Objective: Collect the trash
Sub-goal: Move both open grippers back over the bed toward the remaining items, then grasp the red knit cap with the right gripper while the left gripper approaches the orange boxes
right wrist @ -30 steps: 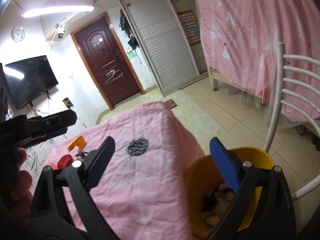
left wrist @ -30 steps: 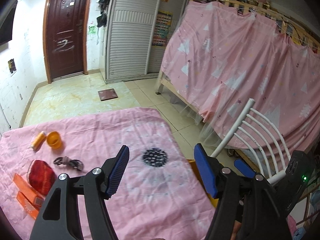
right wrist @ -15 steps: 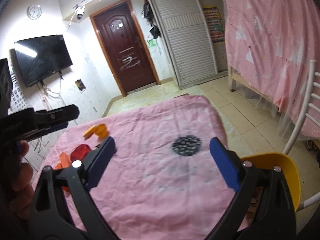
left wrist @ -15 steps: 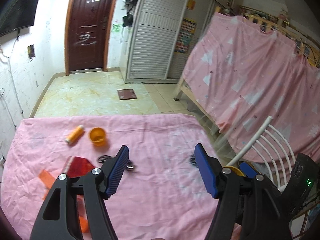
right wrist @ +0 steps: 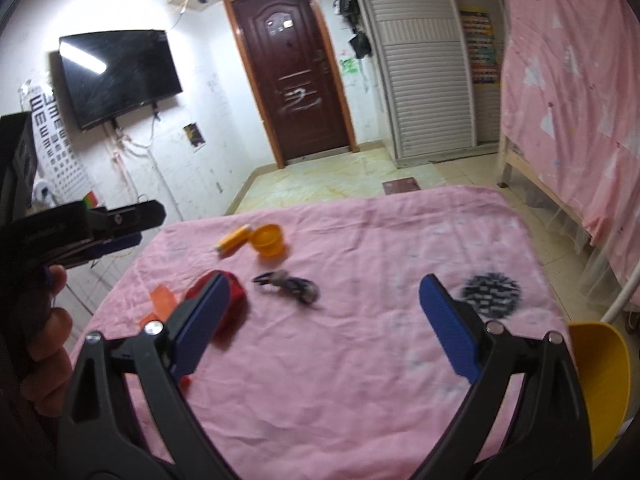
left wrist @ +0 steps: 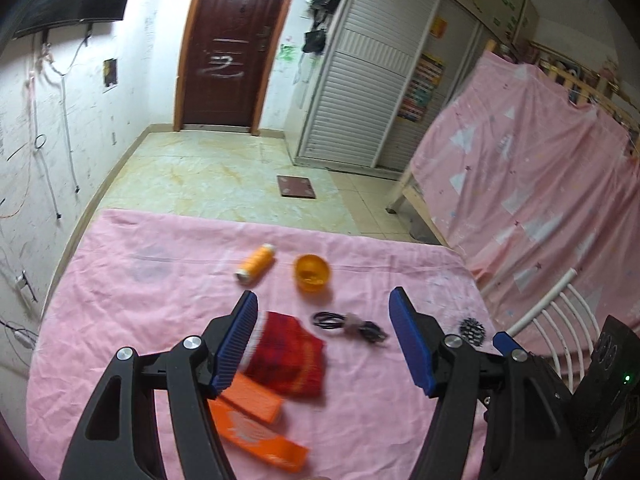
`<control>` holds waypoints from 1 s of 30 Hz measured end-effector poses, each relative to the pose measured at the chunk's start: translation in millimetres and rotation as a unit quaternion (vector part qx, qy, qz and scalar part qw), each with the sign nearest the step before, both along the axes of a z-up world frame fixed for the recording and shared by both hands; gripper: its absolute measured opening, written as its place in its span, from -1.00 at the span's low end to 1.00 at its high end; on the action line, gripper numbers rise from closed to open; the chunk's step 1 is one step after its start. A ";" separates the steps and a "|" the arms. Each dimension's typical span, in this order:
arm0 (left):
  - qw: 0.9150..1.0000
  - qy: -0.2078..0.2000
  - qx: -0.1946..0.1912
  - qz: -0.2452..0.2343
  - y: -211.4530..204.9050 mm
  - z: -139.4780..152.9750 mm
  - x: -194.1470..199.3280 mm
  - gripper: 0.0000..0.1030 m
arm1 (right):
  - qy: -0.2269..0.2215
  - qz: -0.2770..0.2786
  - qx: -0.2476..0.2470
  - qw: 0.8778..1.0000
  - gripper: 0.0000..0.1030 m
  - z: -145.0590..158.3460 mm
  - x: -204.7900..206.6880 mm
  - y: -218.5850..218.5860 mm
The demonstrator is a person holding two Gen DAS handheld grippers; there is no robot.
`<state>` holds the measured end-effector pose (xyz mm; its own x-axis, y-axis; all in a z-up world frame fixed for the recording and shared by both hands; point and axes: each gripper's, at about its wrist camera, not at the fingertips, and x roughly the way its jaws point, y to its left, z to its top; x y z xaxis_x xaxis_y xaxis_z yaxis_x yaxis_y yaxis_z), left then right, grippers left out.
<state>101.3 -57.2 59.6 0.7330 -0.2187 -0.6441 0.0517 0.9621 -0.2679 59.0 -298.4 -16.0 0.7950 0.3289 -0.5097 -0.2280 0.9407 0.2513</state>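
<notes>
Since the earlier frames, both views have been swung from the yellow bin toward the litter on the pink cloth.

Left wrist view: the left gripper (left wrist: 322,342) is seen spread wide, nothing between its jaws. A red wrapper (left wrist: 290,354) lies at lower centre, partly behind the left pad; two orange packets (left wrist: 256,424) lie below it, long axes running toward lower right. An orange spool (left wrist: 256,263) lies with its long axis toward upper right. Overlapping items risk a double pickup.

Right wrist view: the right gripper (right wrist: 322,330) is likewise released and empty. The yellow bin (right wrist: 600,376) is cut off at the right edge, beside the cloth (right wrist: 360,380). Loose fabric could be pinched with any flat piece. A dark tangle (right wrist: 288,286) at centre could snag.
</notes>
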 end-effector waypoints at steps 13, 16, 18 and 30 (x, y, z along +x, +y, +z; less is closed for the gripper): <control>0.999 0.022 0.007 0.049 70.5 -19.6 1.5 0.19 | 0.032 0.079 -0.022 0.996 0.78 -10.4 19.4 82.7; 0.998 0.030 0.014 0.054 79.3 -25.5 2.4 0.19 | 0.041 0.091 -0.026 0.995 0.78 -14.1 25.1 97.1; 0.997 0.035 0.017 0.059 84.8 -28.5 3.2 0.19 | 0.047 0.099 -0.031 0.994 0.78 -16.9 28.8 106.1; 0.995 0.050 0.011 0.080 110.5 -37.2 6.3 0.19 | 0.086 0.116 -0.062 0.988 0.60 -31.3 51.1 139.1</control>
<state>107.6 53.3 22.4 0.6890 -0.0895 -0.7192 -0.1291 0.9613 -0.2433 110.1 -159.3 -47.2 0.6029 0.4193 -0.6787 -0.4056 0.8937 0.1919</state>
